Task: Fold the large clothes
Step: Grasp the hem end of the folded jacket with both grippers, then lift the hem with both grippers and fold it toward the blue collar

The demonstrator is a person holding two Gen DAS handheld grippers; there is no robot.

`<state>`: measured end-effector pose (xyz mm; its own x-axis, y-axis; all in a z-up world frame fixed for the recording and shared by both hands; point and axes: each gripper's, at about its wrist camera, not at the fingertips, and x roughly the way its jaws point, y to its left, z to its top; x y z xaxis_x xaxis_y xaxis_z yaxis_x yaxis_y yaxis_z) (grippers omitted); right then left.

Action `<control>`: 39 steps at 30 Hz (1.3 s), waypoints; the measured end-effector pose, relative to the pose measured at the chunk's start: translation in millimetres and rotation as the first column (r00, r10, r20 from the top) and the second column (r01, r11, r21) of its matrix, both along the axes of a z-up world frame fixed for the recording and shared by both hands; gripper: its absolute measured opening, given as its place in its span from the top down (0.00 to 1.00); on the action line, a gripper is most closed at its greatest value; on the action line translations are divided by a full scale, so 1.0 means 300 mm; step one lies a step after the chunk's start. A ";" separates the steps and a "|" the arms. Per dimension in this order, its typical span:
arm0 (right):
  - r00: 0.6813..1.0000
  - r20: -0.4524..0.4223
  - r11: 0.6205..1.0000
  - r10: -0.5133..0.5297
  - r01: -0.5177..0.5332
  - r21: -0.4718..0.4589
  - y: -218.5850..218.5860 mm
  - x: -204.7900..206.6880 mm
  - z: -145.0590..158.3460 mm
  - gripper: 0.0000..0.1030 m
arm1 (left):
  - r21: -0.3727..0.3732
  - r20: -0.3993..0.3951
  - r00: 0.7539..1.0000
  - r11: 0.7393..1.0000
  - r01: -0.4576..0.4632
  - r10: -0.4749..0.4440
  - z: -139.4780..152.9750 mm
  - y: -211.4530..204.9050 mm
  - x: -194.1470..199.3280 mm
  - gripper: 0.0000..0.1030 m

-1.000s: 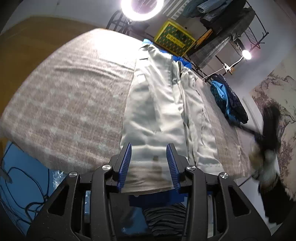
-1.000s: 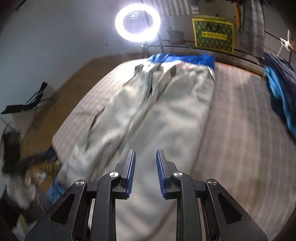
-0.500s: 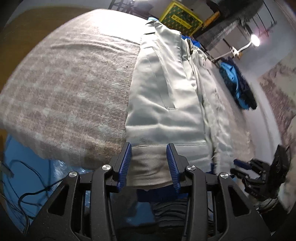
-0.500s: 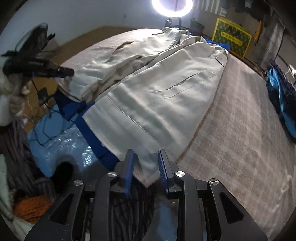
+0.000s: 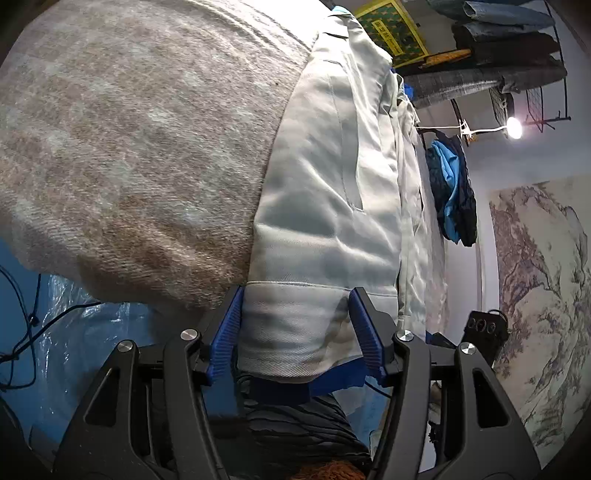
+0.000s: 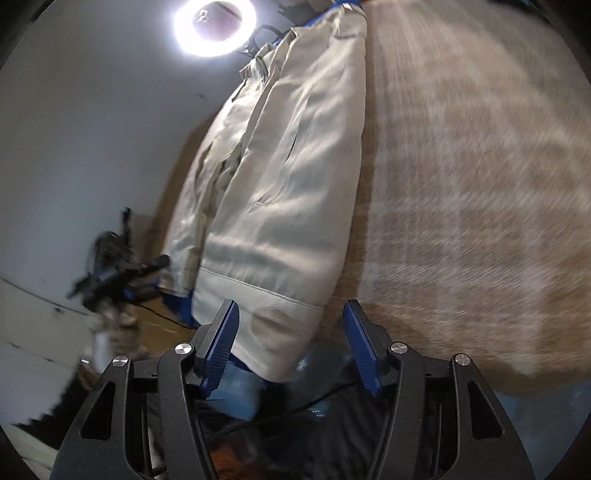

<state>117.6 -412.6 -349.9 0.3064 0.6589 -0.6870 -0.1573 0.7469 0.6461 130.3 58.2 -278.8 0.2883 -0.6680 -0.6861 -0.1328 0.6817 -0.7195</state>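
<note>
A: Take the jacket (image 5: 332,206) as the landmark. What lies to its left in the left wrist view?

B: The grey-brown checked blanket (image 5: 129,147), which it lies on. Below the blanket's edge there is blue plastic sheeting (image 5: 85,332) with black cables (image 5: 22,325) across it.

A: And the left gripper (image 5: 295,332)?

B: At the jacket's near hem, its 2 jaws opening, 1 on each side of the hem band; the pads do not press the cloth. To the jacket's right hang dark and blue clothes (image 5: 450,195), then a lamp (image 5: 514,127) and a landscape wall picture (image 5: 543,288). Beyond its far end stands a yellow-green crate (image 5: 391,26).

A: The right wrist view?

B: Left of the jacket (image 6: 291,177), the left gripper (image 6: 114,280) shows blurred. A ring light (image 6: 214,26) glows above. The right gripper (image 6: 291,339) is at the hem's corner, jaws opening, cloth between them but not pinched. The blanket (image 6: 480,184) spreads to the right.
</note>
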 end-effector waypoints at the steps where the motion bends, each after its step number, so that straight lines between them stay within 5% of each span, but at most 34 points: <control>1: 1.000 -0.011 1.000 0.004 -0.003 0.028 0.002 -0.004 -0.010 0.44 | 0.002 0.002 1.000 1.000 0.002 -0.002 0.001 -0.003 -0.001 0.43; 13: 0.999 -0.026 0.995 0.042 -0.039 0.097 0.043 0.030 -0.030 0.50 | -0.039 -0.012 1.000 0.999 0.012 -0.012 -0.011 -0.025 -0.008 0.48; 16: 0.998 -0.030 0.997 0.052 -0.050 0.054 0.059 0.034 -0.027 0.70 | -0.010 0.006 1.000 1.000 0.030 -0.030 0.003 -0.042 -0.009 0.54; 20: 0.999 -0.044 0.995 0.029 -0.025 0.095 0.049 0.033 -0.019 0.81 | 0.015 0.038 0.999 0.999 0.037 -0.038 0.036 -0.051 -0.017 0.71; 31: 1.000 0.023 0.968 -0.018 0.012 0.249 0.055 0.079 0.109 0.87 | -0.082 0.088 0.996 0.996 0.019 -0.012 0.175 -0.068 0.052 0.78; 39: 0.994 0.087 0.960 -0.072 0.045 0.278 0.050 0.202 0.232 0.88 | -0.051 0.162 0.987 0.998 0.028 -0.019 0.299 -0.113 0.242 0.79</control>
